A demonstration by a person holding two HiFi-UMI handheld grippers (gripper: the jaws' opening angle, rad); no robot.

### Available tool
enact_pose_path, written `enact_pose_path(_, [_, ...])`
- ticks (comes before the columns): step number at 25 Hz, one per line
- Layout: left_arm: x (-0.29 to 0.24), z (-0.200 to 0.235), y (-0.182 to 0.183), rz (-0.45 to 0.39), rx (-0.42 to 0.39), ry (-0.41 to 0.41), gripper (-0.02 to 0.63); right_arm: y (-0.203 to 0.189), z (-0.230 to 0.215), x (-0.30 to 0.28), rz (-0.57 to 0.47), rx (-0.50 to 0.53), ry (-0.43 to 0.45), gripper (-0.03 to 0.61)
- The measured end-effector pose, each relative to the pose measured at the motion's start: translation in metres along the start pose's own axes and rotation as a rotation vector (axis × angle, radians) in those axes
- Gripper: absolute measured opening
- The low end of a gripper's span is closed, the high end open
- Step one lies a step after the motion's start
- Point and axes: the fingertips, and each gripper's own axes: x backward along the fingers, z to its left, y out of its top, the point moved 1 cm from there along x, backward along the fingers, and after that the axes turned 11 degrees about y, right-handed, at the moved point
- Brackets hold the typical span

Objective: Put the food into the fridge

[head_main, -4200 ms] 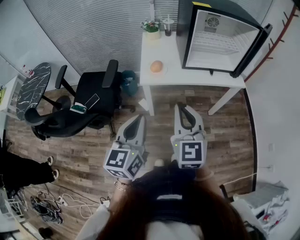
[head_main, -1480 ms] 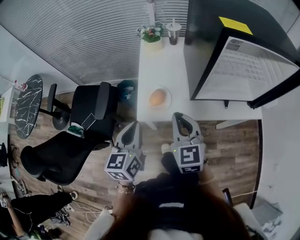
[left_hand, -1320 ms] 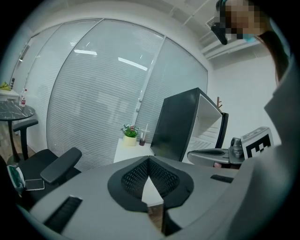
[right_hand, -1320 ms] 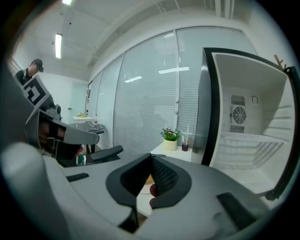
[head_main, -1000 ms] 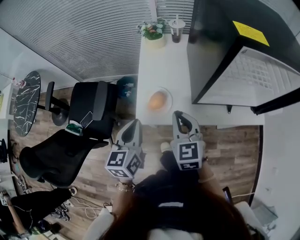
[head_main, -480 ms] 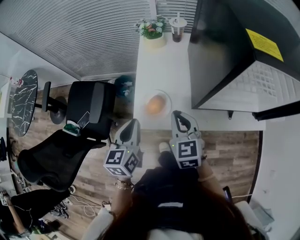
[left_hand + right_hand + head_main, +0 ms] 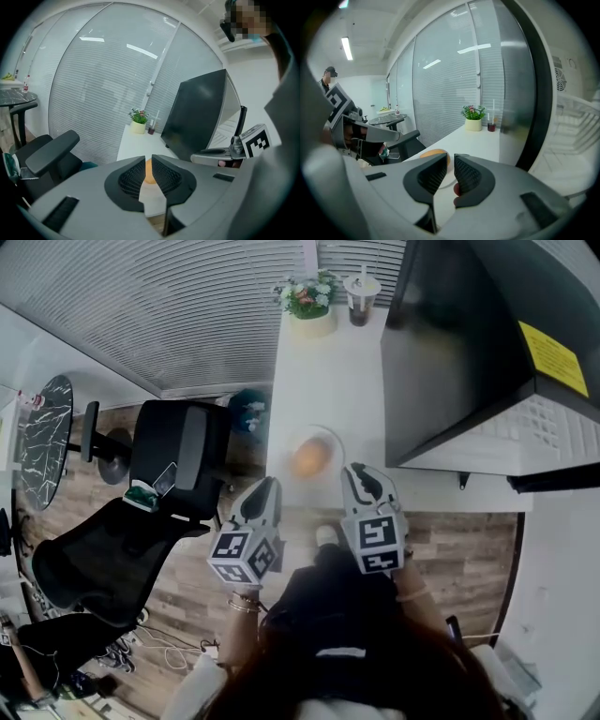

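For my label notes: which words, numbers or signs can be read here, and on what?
Yellow rectangular sticker on the black mini fridge: too blurred to read.
Black-and-white square markers on the two white cubes: patterns, no words.
Nothing else readable.

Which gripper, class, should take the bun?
Probably the left gripper: the bun sits centred beyond its jaws, off-centre beyond the right gripper's. Both pairs are empty and have just been opening.

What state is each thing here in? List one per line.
fridge: door open.
bun: on its plate, untouched.
left hand-held gripper: jaws just been opening, slightly apart, nothing between.
right hand-held gripper: jaws just been opening, slightly apart, nothing between.
cup: upright.
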Motion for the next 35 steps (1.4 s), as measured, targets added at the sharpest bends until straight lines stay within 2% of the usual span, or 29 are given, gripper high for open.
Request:
enact_pose_path(12, [-0.032,0.02,-0.018,0.088,-0.004,0.021,0.069,-0.035,-0.008,-0.031,0.118,-0.079,0.016,0.08])
enact_pose_path(14, [-0.036,0.022,-0.02,0.106,-0.002,0.017,0.09,-0.038,-0.01,-0.035,0.127,-0.09,0.02,0.094])
enact_pose_path(32, [-0.069,0.033,-0.038,0.219,-0.012,0.016,0.107,-0.061,-0.019,-0.058,0.217,-0.178,0.025,0.139])
enact_pose_path(35, [-0.076,0.033,-0.039,0.238,-0.007,0.01,0.13,-0.064,-0.021,-0.063,0.229,-0.193,0.035,0.156])
